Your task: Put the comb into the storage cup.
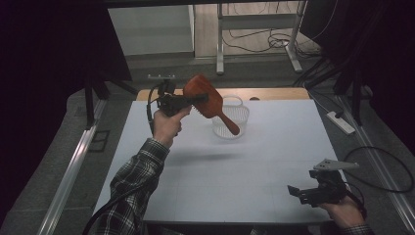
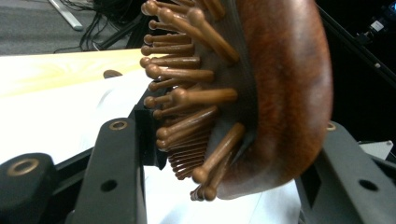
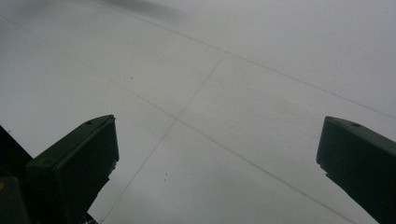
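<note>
While the left claw (image 1: 199, 99) holds the wooden hairbrush (image 1: 205, 98) aloft over the far left part of the surface (image 1: 235, 166), its jaws are clamped on the paddle-shaped head, one against the bristle side and the other against the smooth back. The left gripper view shows this grip at close range: the brush head (image 2: 275, 93) sits edge-on between the two black jaws, with the round-tipped pins (image 2: 187, 98) pointing toward the left jaw. From above, the handle slopes down and to the right, its tip above the white mesh basket (image 1: 231, 120), which stands near the far edge, about midway along it.

The step in hand is judged to be carrying the hairbrush to the basket and lowering it in. To do this well, the handle tip should be steered inside the rim first, the brush brought lower until the handle rests against the basket's floor or wall, and the jaws parted only then. Because the basket looks light, a knock on its rim could tip or push it; a slow, near-vertical descent reduces that risk. The pins may give under pressure, so the grip could shift if the brush is swung.

The right claw (image 1: 298, 194) waits near the near right corner, jaws apart and empty above the bare surface.
</note>
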{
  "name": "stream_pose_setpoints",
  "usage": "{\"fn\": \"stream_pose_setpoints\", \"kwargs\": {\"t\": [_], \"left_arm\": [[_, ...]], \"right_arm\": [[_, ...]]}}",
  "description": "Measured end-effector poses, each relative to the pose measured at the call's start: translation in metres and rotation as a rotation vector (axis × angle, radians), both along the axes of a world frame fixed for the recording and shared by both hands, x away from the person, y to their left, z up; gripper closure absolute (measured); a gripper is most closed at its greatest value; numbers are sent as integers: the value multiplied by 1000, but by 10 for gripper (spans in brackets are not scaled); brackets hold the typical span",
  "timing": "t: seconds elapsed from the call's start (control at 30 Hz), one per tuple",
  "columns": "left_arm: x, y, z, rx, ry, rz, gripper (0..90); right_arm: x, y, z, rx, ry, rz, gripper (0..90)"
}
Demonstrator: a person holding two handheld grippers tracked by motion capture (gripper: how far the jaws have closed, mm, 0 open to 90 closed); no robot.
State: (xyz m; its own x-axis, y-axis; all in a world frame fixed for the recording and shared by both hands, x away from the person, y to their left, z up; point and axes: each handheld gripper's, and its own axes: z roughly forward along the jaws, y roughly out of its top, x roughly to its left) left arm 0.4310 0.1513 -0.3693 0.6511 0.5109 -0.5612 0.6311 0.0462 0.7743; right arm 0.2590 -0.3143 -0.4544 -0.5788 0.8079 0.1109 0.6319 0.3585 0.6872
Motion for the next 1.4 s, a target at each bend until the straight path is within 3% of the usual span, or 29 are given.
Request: {"fn": "stream_pose_setpoints", "kwargs": {"t": [0.57,0.73,1.4], "left_arm": [[17,-1,6,14,-15,68,510],[22,-3,6,28,-21,82,510],[39,-17,-12,52,-14,140,511]], "right_arm": [[-9,-1,1,-40,0,-37,0],[-10,-3,1,-31,-3,-40,0],[-11,-3,1,-31,-1,-35,0]]}}
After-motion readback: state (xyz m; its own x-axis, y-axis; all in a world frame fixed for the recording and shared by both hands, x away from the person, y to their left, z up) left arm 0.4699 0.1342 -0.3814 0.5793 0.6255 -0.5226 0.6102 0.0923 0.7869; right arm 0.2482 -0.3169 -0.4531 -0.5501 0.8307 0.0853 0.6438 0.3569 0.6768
